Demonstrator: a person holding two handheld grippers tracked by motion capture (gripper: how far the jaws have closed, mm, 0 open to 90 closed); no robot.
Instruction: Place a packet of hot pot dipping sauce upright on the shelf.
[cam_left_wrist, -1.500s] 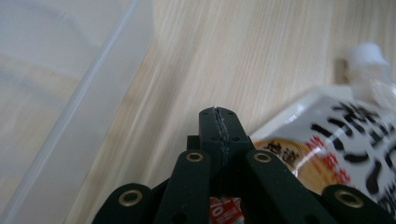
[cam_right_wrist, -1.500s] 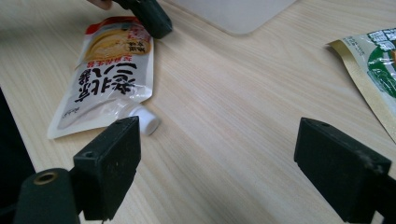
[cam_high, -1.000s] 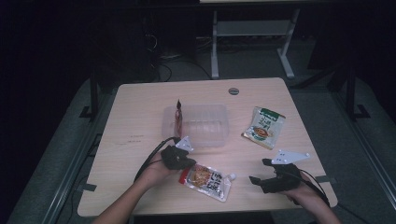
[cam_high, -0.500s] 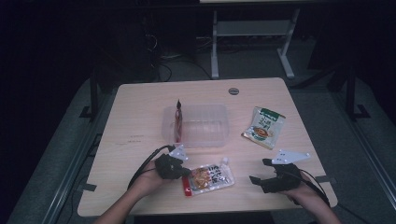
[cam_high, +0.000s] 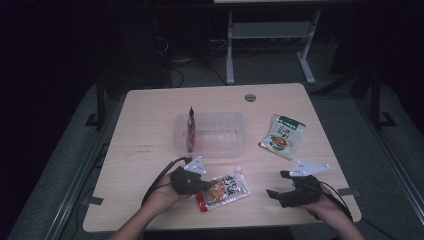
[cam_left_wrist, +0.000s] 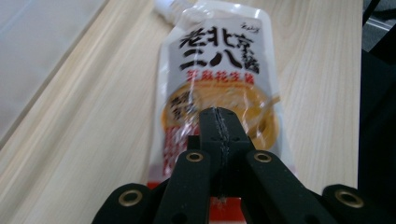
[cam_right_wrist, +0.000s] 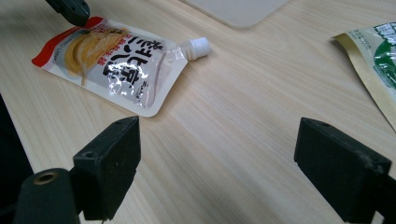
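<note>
The left gripper (cam_high: 200, 184), its jaws pressed flat together on the red bottom edge of a spouted sauce pouch (cam_high: 223, 191), has dragged that pouch toward the lower edge of the frame over the past second; a second ago the pouch lay a little higher and nearer the clear plastic tub (cam_high: 212, 134), its spout end angled toward the lower right, and now it sits lower centre in the high view with its white cap (cam_high: 239, 171) pointing up and to the right. In the left gripper view the closed jaws cover the pouch's (cam_left_wrist: 219, 88) lower seam, the printed face running away up the frame and lying flat on the surface (cam_left_wrist: 84, 135). The right gripper (cam_high: 281, 186) has kept its place at the lower right, jaws spread wide and holding nothing; its own view looks between them to the pouch (cam_right_wrist: 114, 63) at upper left and the corner of a green-and-tan packet (cam_right_wrist: 376, 60) at the right edge. That packet (cam_high: 282, 136) rests apart at centre right, and one red sachet (cam_high: 190, 129) stands against the left wall of the tub. The pull and turn suggest the pouch is being repositioned before a lift, likely toward the tub; the grip looks secure but sits at one end only, so the pouch may sag when raised.
</note>
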